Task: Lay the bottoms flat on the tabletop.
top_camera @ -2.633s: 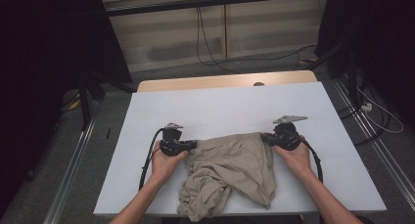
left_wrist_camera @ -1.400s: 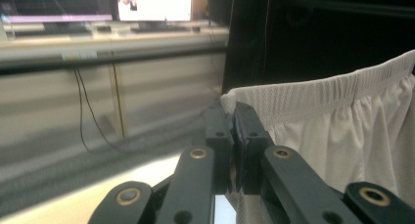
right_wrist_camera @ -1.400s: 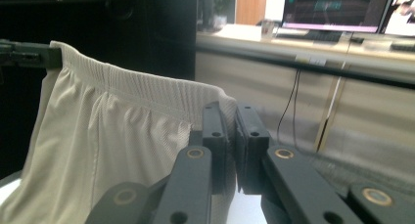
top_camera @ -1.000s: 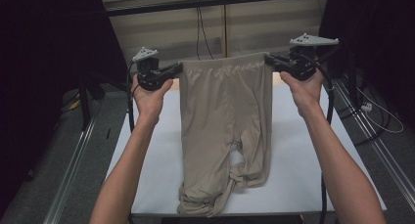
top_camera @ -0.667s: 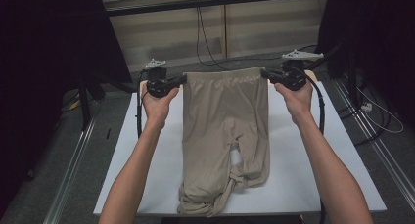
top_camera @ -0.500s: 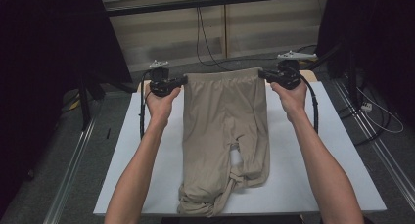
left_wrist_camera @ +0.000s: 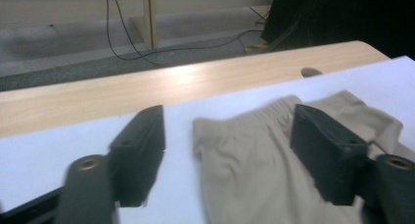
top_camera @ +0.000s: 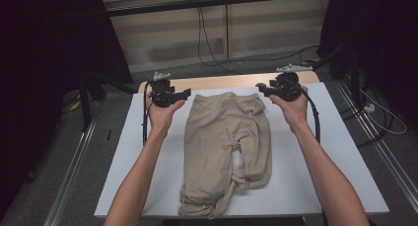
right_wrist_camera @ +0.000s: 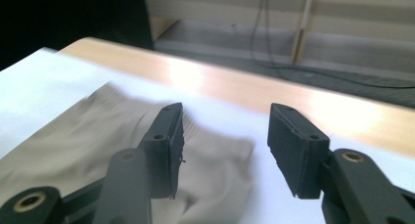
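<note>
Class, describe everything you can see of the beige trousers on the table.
The beige trousers look like soft, thin cloth with a gathered elastic waistband. They lie flat on the white table, waistband at the far side, legs running toward the person. The leg ends are bunched and twisted at the near edge. Nothing grips them: the waistband corners lie loose by open jaws.

We are in what looks like a lab or test room set up for recording. Our white work table [top_camera: 148, 152] stands between metal floor rails [top_camera: 69, 186], black curtains [top_camera: 44, 63] close off both sides, loose cables [top_camera: 207, 43] trail over the grey floor, and plain panelled boards [top_camera: 256, 28] line the far wall.
</note>
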`<state>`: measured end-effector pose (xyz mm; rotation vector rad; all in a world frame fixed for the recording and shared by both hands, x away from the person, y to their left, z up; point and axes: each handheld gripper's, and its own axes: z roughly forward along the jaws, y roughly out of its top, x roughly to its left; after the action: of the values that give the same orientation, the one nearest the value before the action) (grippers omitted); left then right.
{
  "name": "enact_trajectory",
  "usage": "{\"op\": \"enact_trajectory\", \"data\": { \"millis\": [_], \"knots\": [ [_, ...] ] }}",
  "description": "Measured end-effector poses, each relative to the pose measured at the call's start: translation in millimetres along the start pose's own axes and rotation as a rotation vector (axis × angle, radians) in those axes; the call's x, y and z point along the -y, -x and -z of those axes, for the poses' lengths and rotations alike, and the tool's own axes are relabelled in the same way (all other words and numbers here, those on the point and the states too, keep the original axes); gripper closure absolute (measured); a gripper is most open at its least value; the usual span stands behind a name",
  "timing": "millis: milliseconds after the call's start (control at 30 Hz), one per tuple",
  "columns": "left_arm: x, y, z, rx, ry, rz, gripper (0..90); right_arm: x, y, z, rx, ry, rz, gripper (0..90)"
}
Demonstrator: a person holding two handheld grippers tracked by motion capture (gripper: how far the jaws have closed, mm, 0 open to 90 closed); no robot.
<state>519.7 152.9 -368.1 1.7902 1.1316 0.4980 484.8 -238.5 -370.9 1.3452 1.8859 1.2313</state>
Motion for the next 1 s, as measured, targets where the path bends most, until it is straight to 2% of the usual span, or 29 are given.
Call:
{"op": "enact_trajectory", "data": {
  "millis": [67,167,300,367,400,467,600,700,767,867,900,933,1000],
  "knots": [
    [11.4,2.8,7.3,0.019,0.009,-0.002,24.1,12.3,-10.1,9.1,-0.034,-0.023,0.029,47.0],
    [28.5,10.9,17.3,0.057,-0.013,-0.019,18.3,32.4,-29.7,26.3,-0.104,-0.036,0.056,48.7],
    [52.6,27.9,36.0,0.108,-0.025,-0.059,14.3,57.8,-57.0,51.1,-0.185,-0.052,0.098,60.9],
    [63.5,38.1,47.4,0.137,-0.023,-0.076,13.7,66.7,-69.1,62.0,-0.201,-0.076,0.146,67.6],
    [68.8,42.2,53.4,0.157,-0.027,-0.086,13.3,71.1,-74.2,68.1,-0.222,-0.076,0.161,70.3],
    [76.9,49.6,65.2,0.172,-0.049,-0.118,12.7,81.4,-83.1,79.8,-0.256,-0.080,0.175,75.3],
    [94.1,63.8,94.7,0.209,-0.066,-0.130,11.1,105.4,-101.7,98.3,-0.276,-0.113,0.217,80.3],
    [108.1,78.0,119.7,0.254,-0.052,-0.138,12.2,118.0,-116.1,109.1,-0.297,-0.127,0.224,81.2],
    [118.7,88.3,134.3,0.277,-0.044,-0.178,12.5,123.3,-127.1,115.0,-0.322,-0.133,0.231,80.9],
    [134.8,102.2,151.3,0.288,-0.050,-0.237,12.5,130.4,-145.8,122.7,-0.360,-0.133,0.261,79.4],
    [141.7,107.0,154.7,0.293,-0.043,-0.242,12.8,133.9,-151.4,123.4,-0.376,-0.132,0.270,78.3],
    [147.6,112.2,156.9,0.314,-0.063,-0.246,12.9,138.3,-156.3,122.3,-0.388,-0.135,0.278,75.6],
    [155.6,123.8,157.6,0.348,-0.099,-0.291,14.5,146.0,-164.6,117.2,-0.382,-0.168,0.306,64.6]
  ]
}}
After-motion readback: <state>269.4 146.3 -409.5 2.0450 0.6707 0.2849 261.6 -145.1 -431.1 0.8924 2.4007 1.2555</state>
